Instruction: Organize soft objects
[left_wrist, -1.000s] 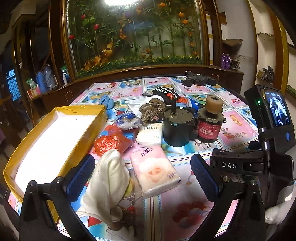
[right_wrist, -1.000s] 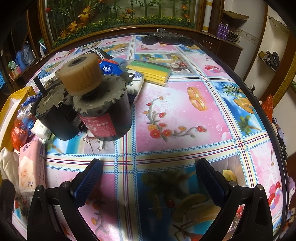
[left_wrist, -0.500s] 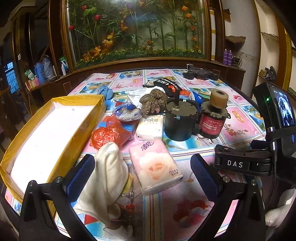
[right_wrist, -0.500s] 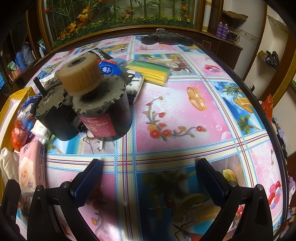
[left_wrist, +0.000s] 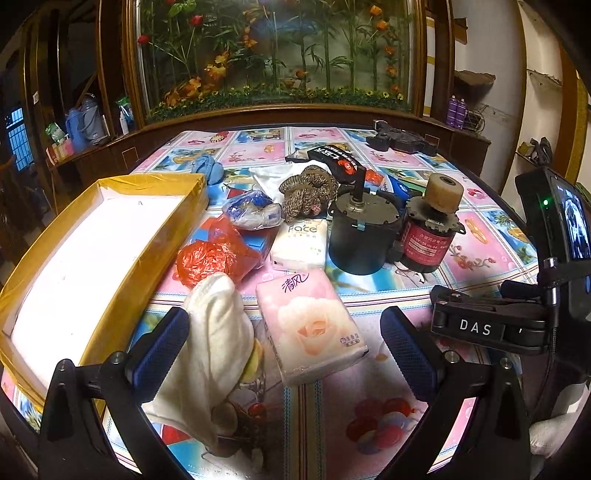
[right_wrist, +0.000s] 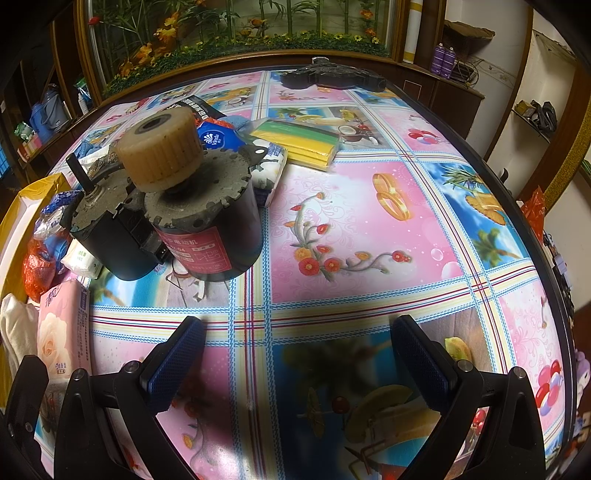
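My left gripper (left_wrist: 284, 343) is open above the table's near edge. A white cloth glove (left_wrist: 214, 339) lies by its left finger and a pink tissue pack (left_wrist: 310, 328) lies between the fingers. Behind them lie a red plastic bag (left_wrist: 214, 254), a white tissue pack (left_wrist: 301, 243), a blue-white bag (left_wrist: 253, 212), a brown knitted item (left_wrist: 308, 190) and a blue cloth (left_wrist: 208, 168). A yellow-rimmed box (left_wrist: 110, 269) stands at the left. My right gripper (right_wrist: 295, 354) is open and empty over bare tablecloth. A sponge pack (right_wrist: 299, 142) lies beyond it.
Two motors stand mid-table: a black one (left_wrist: 360, 232) and a red-labelled one (left_wrist: 430, 229) with a tan gear, also in the right wrist view (right_wrist: 199, 221). A black tool (left_wrist: 400, 138) lies at the far edge. The right gripper's body (left_wrist: 491, 325) is at my right.
The left gripper has drawn back and tilted slightly, so the objects sit a little farther off. The right gripper has hardly moved. Both stay open.
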